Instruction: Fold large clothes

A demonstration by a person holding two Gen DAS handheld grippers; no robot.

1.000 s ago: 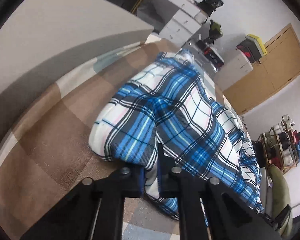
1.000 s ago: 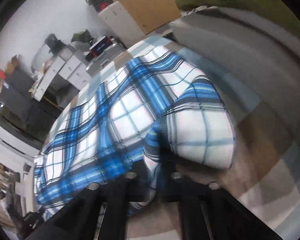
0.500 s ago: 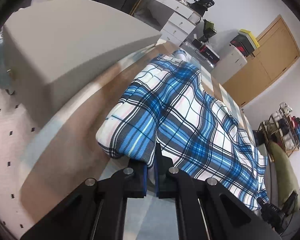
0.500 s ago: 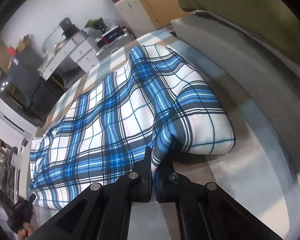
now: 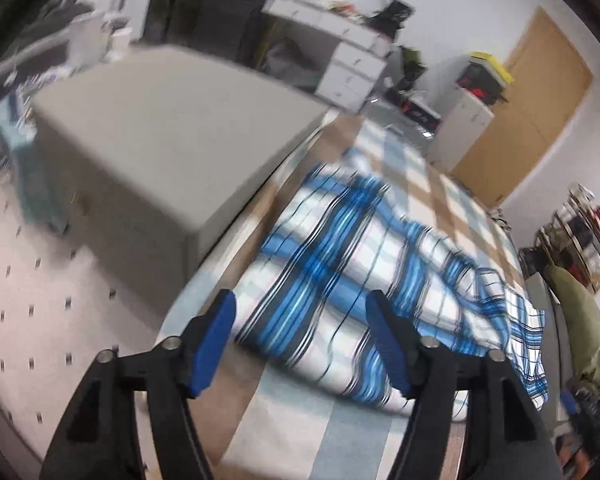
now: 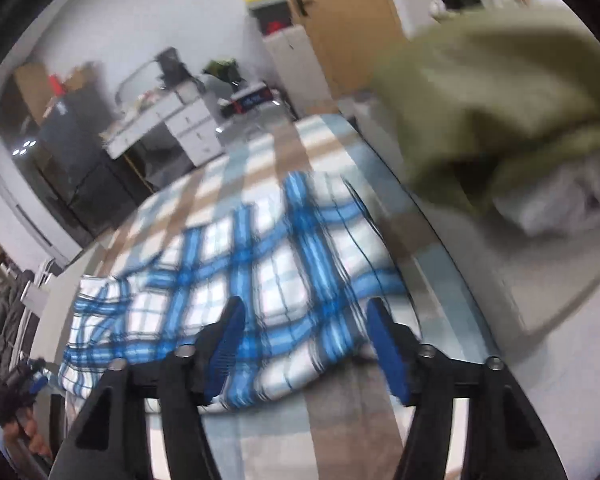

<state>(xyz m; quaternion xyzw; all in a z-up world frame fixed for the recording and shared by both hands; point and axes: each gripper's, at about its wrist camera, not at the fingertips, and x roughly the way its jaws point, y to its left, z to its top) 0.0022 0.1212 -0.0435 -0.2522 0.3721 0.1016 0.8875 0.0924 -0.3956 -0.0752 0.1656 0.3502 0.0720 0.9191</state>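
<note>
Both grippers hang empty just above the near edge of the blue plaid garment (image 5: 352, 276): the left gripper (image 5: 300, 332) has its jaws spread wide with nothing between them, and the right gripper (image 6: 304, 336) is opened just as far, also bare. That garment lies in a long band across the checked bed cover (image 5: 440, 184), its near edge rounded and doubled over, with a grey box (image 5: 168, 120) beside one end and an olive cushion (image 6: 492, 92) by the other. Judging by this, a fold has just been laid and the next grasp is due. To do it well, I would lower each pair of jaws squarely onto an end of the band, pinch every layer together, and lift both ends level so the plaid does not skew or slide.
</note>
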